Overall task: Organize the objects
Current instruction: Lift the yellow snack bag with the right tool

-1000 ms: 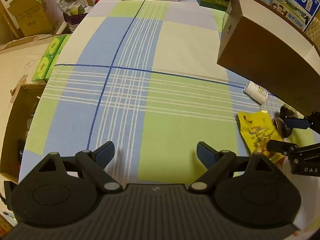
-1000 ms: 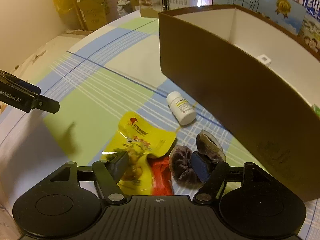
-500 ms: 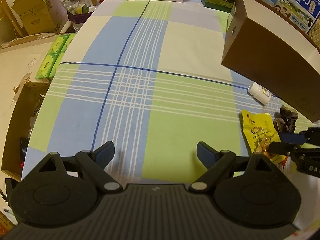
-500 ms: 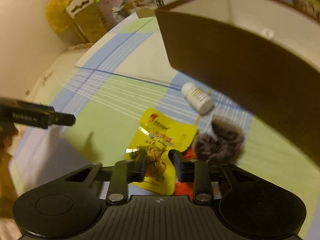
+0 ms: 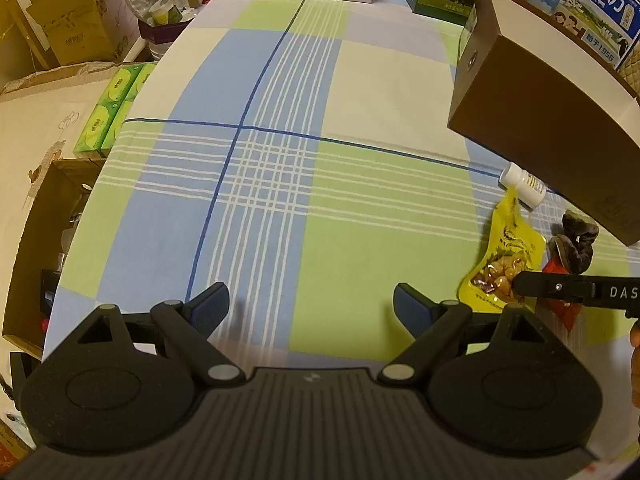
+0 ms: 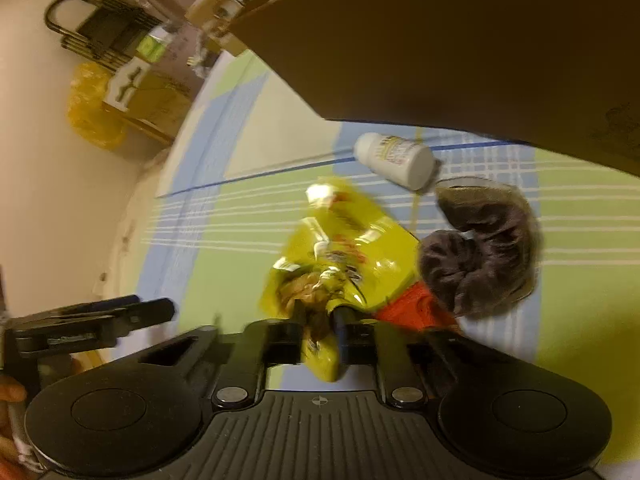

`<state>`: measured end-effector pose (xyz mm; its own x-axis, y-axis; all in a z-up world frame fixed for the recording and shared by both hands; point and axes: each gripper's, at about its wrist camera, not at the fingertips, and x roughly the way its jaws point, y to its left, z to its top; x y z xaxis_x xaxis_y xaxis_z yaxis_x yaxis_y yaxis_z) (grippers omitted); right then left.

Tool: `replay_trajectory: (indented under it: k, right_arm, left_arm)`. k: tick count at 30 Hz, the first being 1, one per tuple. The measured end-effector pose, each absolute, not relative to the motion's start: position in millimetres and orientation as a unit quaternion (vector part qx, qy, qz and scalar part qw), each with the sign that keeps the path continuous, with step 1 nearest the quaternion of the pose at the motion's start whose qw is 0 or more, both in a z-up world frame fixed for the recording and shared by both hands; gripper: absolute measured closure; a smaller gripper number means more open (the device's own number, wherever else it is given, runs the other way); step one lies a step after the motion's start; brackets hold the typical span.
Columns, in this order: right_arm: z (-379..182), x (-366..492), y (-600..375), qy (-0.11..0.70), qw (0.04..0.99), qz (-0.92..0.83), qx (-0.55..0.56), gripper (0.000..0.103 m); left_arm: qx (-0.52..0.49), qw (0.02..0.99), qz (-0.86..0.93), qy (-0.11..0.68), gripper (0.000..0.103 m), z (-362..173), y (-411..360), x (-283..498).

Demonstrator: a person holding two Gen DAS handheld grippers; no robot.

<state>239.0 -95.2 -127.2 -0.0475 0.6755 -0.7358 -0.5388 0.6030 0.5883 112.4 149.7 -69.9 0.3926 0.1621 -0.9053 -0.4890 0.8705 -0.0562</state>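
The right tongs (image 6: 318, 330), which a second ago were spread wide over the pile, are now pinching the lower end of the yellow snack pouch (image 6: 340, 256) and tipping it up off the counter (image 5: 360, 264), its top edge pointing toward 12 o'clock in the right wrist view. The pouch is hanging crumpled between the closed-in fingers, held by one end, probably so that it clears the red packet (image 6: 416, 306) lying beneath it. At 2 o'clock from the pouch, the dark scrunchie (image 6: 480, 248) is resting on the checked cloth, and the white pill bottle (image 6: 396, 158) is lying on its side just beyond, close against the brown cardboard box (image 6: 440, 48) that likely serves as the destination. The left tongs (image 5: 310, 300) are hovering wide apart and empty at 9 o'clock of the pile, unchanged in spread, apparently waiting their turn while the box is standing unloaded.
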Motion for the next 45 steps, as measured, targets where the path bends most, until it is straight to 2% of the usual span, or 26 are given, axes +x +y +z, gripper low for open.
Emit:
replay_trajectory:
  k: [17,29,32,37,38,45]
  right_arm:
    - [-77.4,213.3,-134.3,0.505,0.730,0.456,0.070,0.097]
    - [-53.3,189.6,-215.0,0.489,0.753,0.422,0.125,0.097]
    - [-56.4,192.1,-233.0,0.504,0.751,0.400,0.145,0.097]
    - [-91.3,183.9,-233.2,0.574,0.710,0.397,0.098,0.098]
    - [-92.4,182.1,-234.3,0.575,0.704,0.403,0.110,0.103]
    - [-88.0,182.1,-231.3,0.570,0.701,0.416,0.106,0.103]
  left_arm:
    - [-0.139,0.833,0.157,0.511,0.016,-63.8,125.3,124.9]
    - [-0.099,0.844,0.075,0.521,0.016,-68.2,71.1,158.2]
    - [-0.086,0.846,0.051,0.523,0.017,-71.3,53.1,162.7]
    - [-0.068,0.848,0.019,0.526,0.017,-77.3,29.3,166.9]
    - [-0.065,0.849,0.016,0.524,0.017,-77.4,26.1,167.6]
    - [-0.056,0.848,0.016,0.526,0.017,-76.3,20.5,171.1]
